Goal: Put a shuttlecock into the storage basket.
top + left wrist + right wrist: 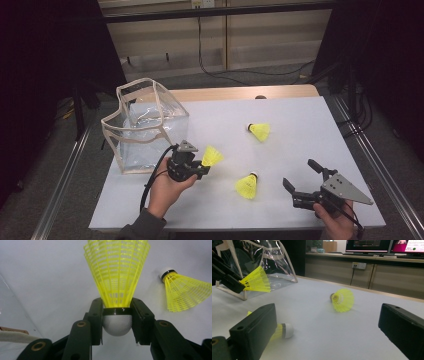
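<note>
shuttlecock (pixel 117 277) in bright yellow sits clamped in the left gripper (pixel 199 168) — its rounded white cork nose is pinched between the two black jaws, with a thin black band right at the jaw tips and the skirt fanning out beyond them. in the high view the person's left hand (pixel 164 189) holds this gripper just in front of a clear plastic bag (pixel 145 125), the skirt pointing away from the bag toward the middle of the table (pixel 300 120).

the skirt is a moulded plastic lattice, ribbed and conical, flaring wide from the narrow neck. the cork looks smooth and matte.

two more shuttlecocks of the same make lie on their sides on the white, smooth tabletop: the far shuttlecock (pixel 260 131) rests near the middle of the table, and the near shuttlecock (pixel 247 185) lies between the two grippers, closer to the person.

the right gripper (pixel 300 179) is spread wide with nothing between its jaws, held by the right hand (pixel 338 220) over the near right part of the table; a grey three-cornered plate (pixel 346 189) sits on top of it. in the right gripper view the near shuttlecock's white nose peeks out just past one blocky black jaw.

the bag is a soft, boxy, see-through thing with cream fabric trim along its edges, standing open at the top on the table's left side — its walls crinkled and glossy.
</note>
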